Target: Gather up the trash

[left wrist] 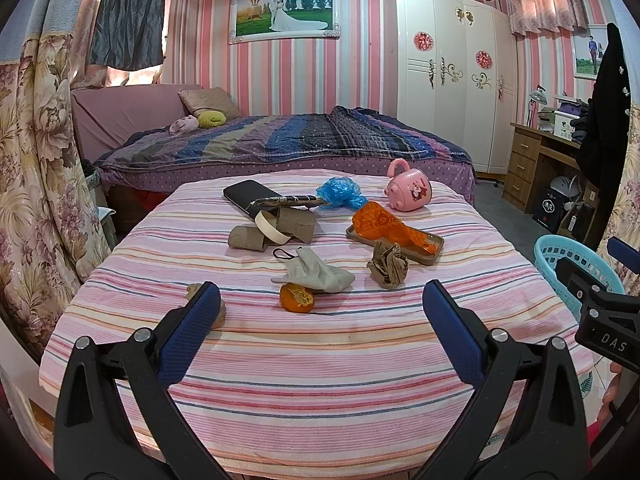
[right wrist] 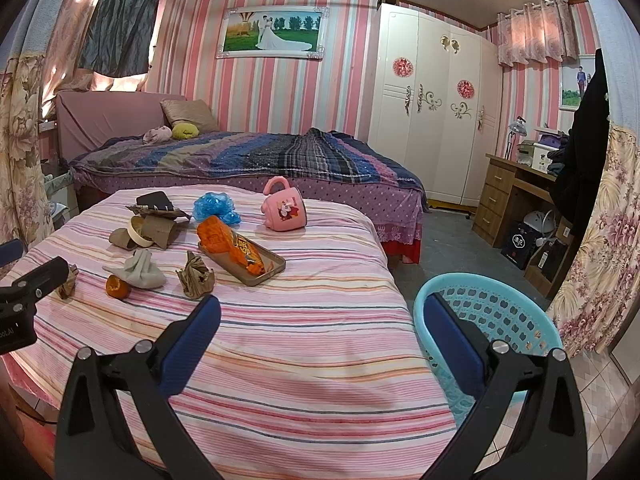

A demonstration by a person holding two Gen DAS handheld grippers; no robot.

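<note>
Blue-padded fingers of the left claw (left wrist: 322, 312) are spread wide and empty above the near edge of the striped desk (left wrist: 320, 360); the right claw (right wrist: 320, 330) is equally wide and empty, held over the near right corner, one finger across the turquoise basket (right wrist: 516, 312) on the floor. Both are levelled forward, low over the cloth. Nearest the near edge an orange peel (left wrist: 297, 298) is seen touching a grey cloth pouch (left wrist: 316, 274), with a crumpled brown paper (left wrist: 390, 266) to its right. Further in, torn cardboard (left wrist: 280, 228), an orange wrapper (left wrist: 384, 226) on a tray, a blue bag (left wrist: 340, 192) and a pink cup (left wrist: 408, 191) are spread. The pouch could be dragged along with the peel, since they touch; the loose cloth could be snagged.
</note>
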